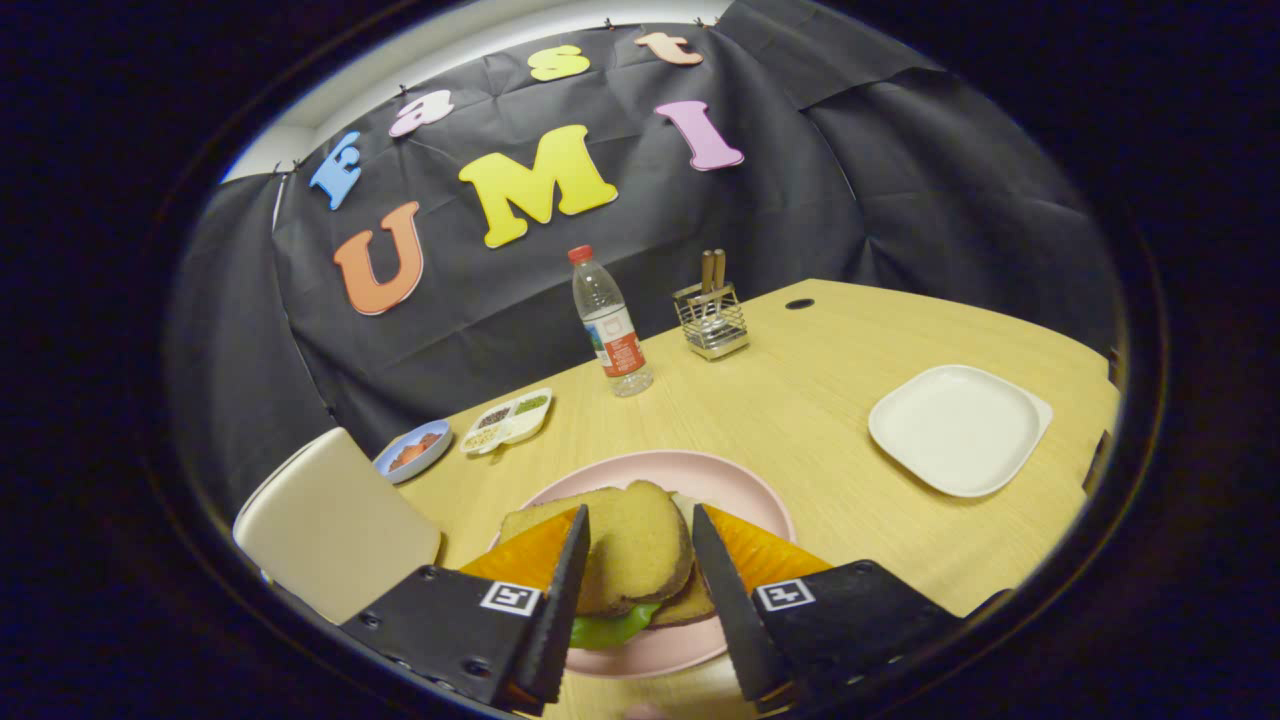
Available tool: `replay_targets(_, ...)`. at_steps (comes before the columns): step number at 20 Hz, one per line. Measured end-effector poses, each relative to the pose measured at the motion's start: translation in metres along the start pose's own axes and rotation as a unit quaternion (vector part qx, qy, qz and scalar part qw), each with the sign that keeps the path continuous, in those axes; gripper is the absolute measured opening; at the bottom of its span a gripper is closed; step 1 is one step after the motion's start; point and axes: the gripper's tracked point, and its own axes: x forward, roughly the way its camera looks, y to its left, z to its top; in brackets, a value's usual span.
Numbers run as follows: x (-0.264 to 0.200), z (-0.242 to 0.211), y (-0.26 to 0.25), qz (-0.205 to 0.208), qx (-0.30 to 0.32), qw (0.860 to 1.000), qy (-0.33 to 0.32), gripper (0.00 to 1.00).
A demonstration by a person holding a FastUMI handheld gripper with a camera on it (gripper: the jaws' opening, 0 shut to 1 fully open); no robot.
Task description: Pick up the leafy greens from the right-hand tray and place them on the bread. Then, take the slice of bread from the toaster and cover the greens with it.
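Gripper (pixel 640 560) jaws stand wide either side of the top bread slice (pixel 635 545), which covers the leafy greens (pixel 610 630) on a pink plate (pixel 740 490); beyond, on the counter (pixel 800 400), an empty white tray (pixel 958 428) and a water bottle (pixel 610 325)

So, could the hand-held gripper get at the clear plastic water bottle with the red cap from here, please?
Probably yes: the hand-held gripper is open around the top bread slice, and bare wooden table lies ahead toward the clear red-capped bottle.
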Motion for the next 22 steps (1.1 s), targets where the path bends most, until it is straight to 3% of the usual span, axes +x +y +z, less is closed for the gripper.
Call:
replay_targets(6, -0.034, 0.048, -0.011, -0.022, -0.054, 0.996, -0.071, 0.95)
replay_targets(14, -0.146, 0.149, 0.044, -0.023, -0.17, 0.951, -0.257, 0.95)
replay_targets(19, -0.186, 0.139, 0.072, 0.01, -0.169, 0.939, -0.3, 0.96)
replay_targets(22, -0.192, 0.119, 0.089, 0.037, -0.174, 0.941, -0.288, 0.95)
